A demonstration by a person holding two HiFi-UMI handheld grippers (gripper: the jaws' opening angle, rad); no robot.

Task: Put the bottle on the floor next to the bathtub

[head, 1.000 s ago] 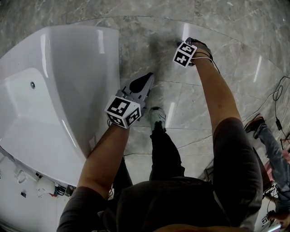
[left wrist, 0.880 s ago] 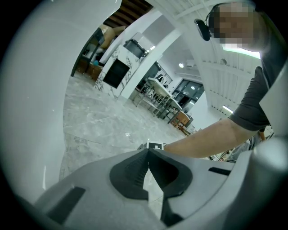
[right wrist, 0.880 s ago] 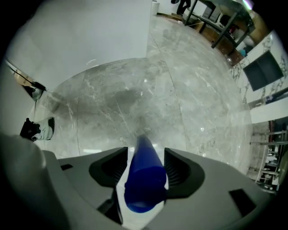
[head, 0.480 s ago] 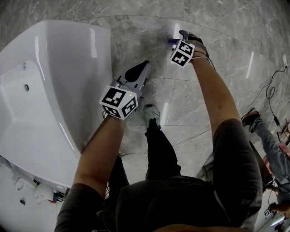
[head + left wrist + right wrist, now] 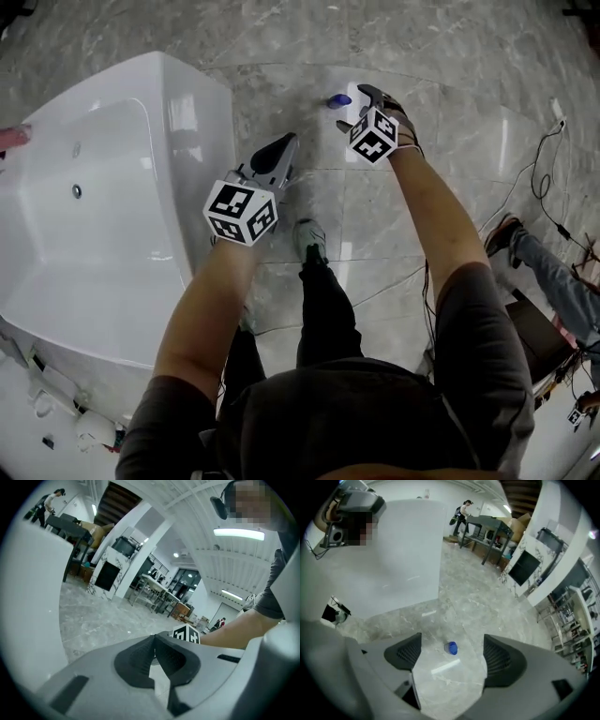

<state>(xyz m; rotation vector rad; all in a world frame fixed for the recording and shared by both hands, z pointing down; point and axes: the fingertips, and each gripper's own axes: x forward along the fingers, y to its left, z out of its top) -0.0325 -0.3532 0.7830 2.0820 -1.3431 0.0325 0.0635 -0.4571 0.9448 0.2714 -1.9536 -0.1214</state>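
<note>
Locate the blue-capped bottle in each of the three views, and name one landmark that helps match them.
Head view: the bottle is on the floor at top centre, just ahead of the right gripper.
Right gripper view: lower centre, on the floor between the open jaws, touching neither.
Left gripper view: not in it.
Shared landmark: the white bathtub, left of the bottle in both.
</note>
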